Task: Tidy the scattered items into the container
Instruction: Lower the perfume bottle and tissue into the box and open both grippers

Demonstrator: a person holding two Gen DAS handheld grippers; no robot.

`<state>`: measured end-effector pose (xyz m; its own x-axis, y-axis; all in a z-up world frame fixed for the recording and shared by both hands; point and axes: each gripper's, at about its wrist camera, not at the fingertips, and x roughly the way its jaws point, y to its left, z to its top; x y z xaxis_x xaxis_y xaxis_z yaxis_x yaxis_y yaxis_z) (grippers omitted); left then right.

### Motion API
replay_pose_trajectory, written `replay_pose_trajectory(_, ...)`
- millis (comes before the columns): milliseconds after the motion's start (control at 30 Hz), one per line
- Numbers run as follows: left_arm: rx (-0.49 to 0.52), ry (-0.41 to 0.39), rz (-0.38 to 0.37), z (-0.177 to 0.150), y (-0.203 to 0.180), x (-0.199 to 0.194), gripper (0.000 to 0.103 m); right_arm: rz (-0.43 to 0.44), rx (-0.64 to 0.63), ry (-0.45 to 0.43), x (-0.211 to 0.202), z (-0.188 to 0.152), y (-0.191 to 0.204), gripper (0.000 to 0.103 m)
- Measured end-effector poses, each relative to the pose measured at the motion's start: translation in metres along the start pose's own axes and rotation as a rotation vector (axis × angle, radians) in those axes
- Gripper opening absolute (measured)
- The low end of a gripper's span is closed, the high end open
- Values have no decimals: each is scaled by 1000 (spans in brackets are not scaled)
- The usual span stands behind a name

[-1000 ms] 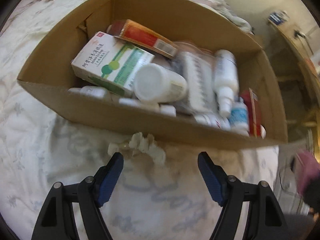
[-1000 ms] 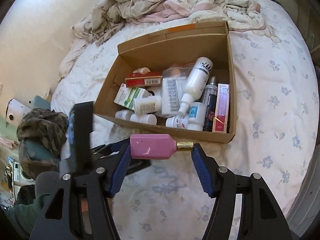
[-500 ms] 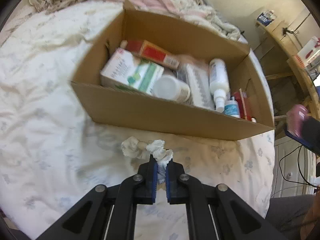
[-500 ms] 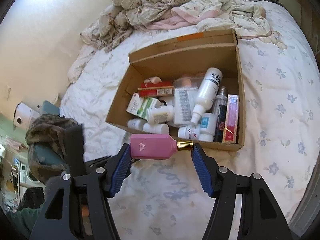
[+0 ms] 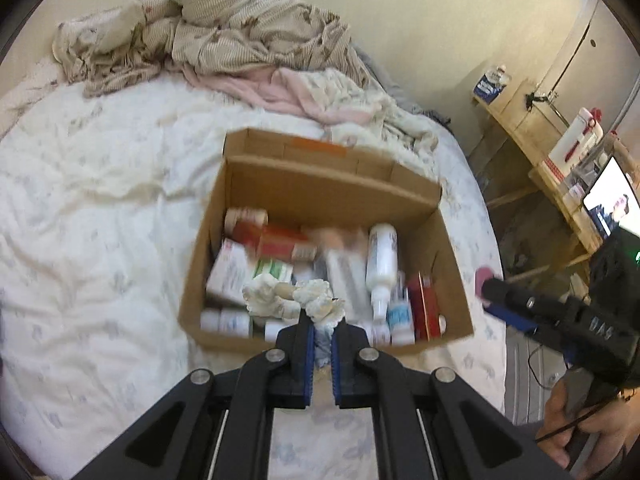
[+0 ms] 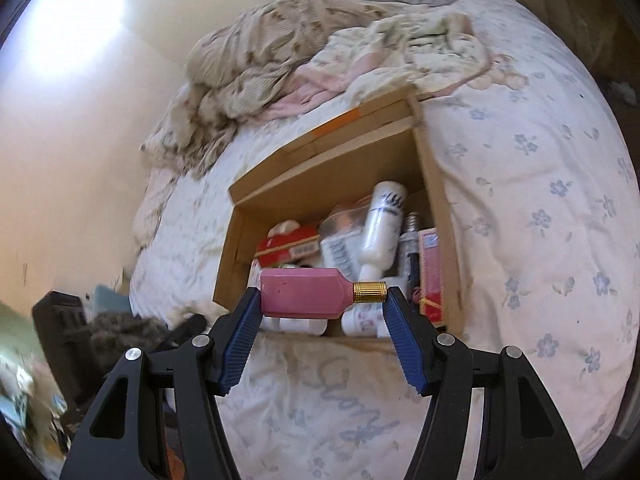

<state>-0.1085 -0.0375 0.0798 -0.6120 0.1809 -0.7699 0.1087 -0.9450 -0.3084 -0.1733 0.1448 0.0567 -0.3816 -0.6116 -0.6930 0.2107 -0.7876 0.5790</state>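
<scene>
An open cardboard box sits on the bed, filled with bottles and medicine packets; it also shows in the right wrist view. My left gripper is shut on a white lacy cloth item, held above the box's near edge. My right gripper is shut on a pink bottle with a gold cap, held lengthwise between the pads in front of the box's near wall. The right gripper also shows at the right of the left wrist view.
Crumpled blankets lie heaped behind the box at the head of the bed. A wooden shelf unit with items and a lit screen stands right of the bed. Dark clutter lies left of the bed.
My left gripper closed on the white cloth and lifted it from the sheet up over the box's near edge. My right gripper carried the pink bottle closer to the box.
</scene>
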Motion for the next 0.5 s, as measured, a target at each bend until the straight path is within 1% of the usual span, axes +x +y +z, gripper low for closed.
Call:
replay_pose_trajectory(100,-12,11,6,13,1,13,7,-12,29,4,9,5,-8,66)
replay_pose_trajectory(167,-4,18,31,18,-1,23,7,-32,35,23,21,8,-11,66)
replay_pose_trajectory(267,-2,39,54,22,-1,41,7,-68,13,43,38,10,-10,66)
replay_pose_trajectory(333,3,50,73,25,0,51,10,-94,-10,55,49,11,-6,66)
replay_pose_trajectory(367,5,63,95,26,0,57,21,-112,-26,58,54,12,-3,67)
replay_pose_trajectory(400,8,77,131,26,1,61,35,-135,-47,61,58,13,1,68)
replay_pose_trajectory(433,13,93,170,26,2,66,63,-158,-70,62,62,14,6,68)
replay_pose_trajectory(467,17,95,185,25,3,66,79,-182,-93,57,64,15,11,73)
replay_pose_trajectory(500,18,86,183,24,4,64,79,-198,-104,50,65,16,12,81)
